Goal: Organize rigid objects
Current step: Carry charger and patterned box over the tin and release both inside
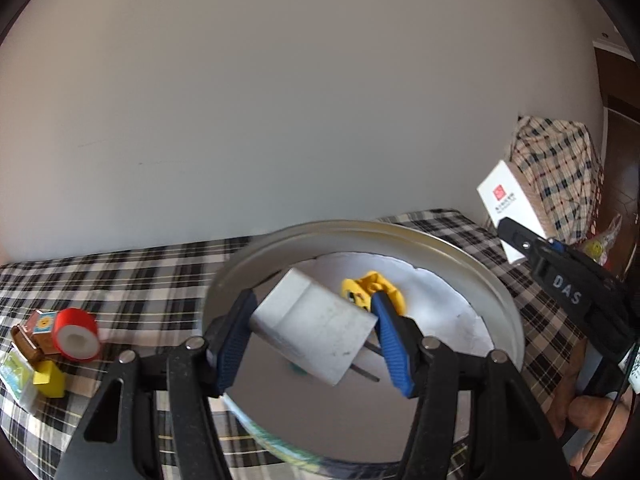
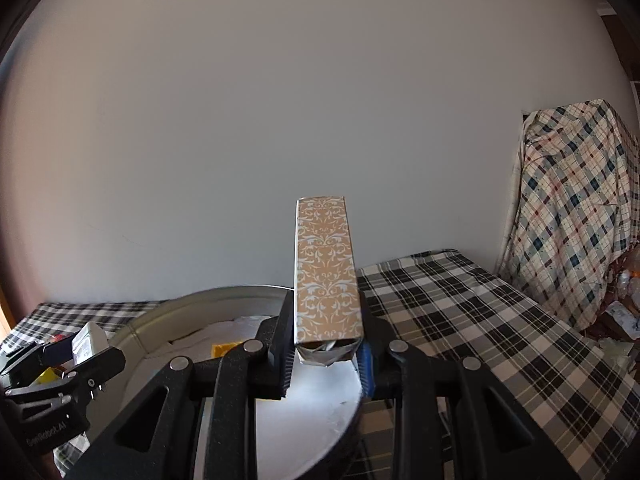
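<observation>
Setting: plain pale wall; table point(image 2: 460, 312) under black-and-white checked cloth; a draped checked bundle point(image 2: 576, 216) at the far right.

Item 1: round metal tin point(image 1: 480, 276), white-lined, on the table. A yellow toy point(image 1: 376, 288) already lies inside.

Item 2: white plug adapter point(image 1: 316, 328), prongs toward me, clamped crosswise in my left gripper point(image 1: 312, 340), above the tin's interior.

Item 3: tall gold-patterned box point(image 2: 326, 276), upright, jaws of my right gripper point(image 2: 326, 360) clenched on its foot, over the tin's near rim.

Item 4: still on the cloth, left of the tin: red tape roll point(image 1: 76, 334), yellow block point(image 1: 50, 378), small printed cartons.

Risks, as I judge them: both grippers crowd one tin, so they may knock together. The box is held low and stands tall; a quick tilt could lever it loose. Its crumpled foot suggests thin card.

Views: only the left camera shows the unsorted pile and the box's white face; only the right shows its gold pattern and crushed end.
</observation>
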The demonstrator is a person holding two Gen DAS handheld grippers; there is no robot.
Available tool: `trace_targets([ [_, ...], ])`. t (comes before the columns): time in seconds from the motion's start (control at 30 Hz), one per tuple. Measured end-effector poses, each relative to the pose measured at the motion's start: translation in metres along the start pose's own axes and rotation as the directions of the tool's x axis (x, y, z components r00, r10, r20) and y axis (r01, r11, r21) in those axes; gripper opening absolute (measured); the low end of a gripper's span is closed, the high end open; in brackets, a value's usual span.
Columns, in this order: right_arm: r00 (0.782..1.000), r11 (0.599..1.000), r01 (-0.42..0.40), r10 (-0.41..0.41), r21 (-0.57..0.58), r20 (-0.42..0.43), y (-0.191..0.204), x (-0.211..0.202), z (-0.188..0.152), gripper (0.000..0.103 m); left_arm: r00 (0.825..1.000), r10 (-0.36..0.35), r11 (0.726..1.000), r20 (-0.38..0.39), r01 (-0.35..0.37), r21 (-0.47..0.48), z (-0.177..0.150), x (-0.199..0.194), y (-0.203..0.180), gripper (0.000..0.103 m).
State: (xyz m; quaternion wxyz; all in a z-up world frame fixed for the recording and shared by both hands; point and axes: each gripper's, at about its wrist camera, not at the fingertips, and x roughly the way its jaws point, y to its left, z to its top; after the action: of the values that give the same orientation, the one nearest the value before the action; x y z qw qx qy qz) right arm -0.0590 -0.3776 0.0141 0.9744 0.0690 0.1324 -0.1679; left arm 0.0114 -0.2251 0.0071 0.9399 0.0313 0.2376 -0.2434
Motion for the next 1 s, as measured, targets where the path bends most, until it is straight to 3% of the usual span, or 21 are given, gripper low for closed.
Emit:
trace_targets([
  [0.63,0.988,0.991,0.014,-0.034,-0.135,-0.151,0.020,0.030,-0.018,0.028,0.996,0.009,0.999,-0.091,-0.006,0.035,-0.011,0.028,-0.015,0.059],
  [1.0,0.981,0.993,-0.033,0.009,-0.118,-0.195,0.021,0.036,-0.020,0.029,0.991,0.022,0.999,-0.130,-0.018,0.031,-0.012,0.035,-0.014,0.060],
])
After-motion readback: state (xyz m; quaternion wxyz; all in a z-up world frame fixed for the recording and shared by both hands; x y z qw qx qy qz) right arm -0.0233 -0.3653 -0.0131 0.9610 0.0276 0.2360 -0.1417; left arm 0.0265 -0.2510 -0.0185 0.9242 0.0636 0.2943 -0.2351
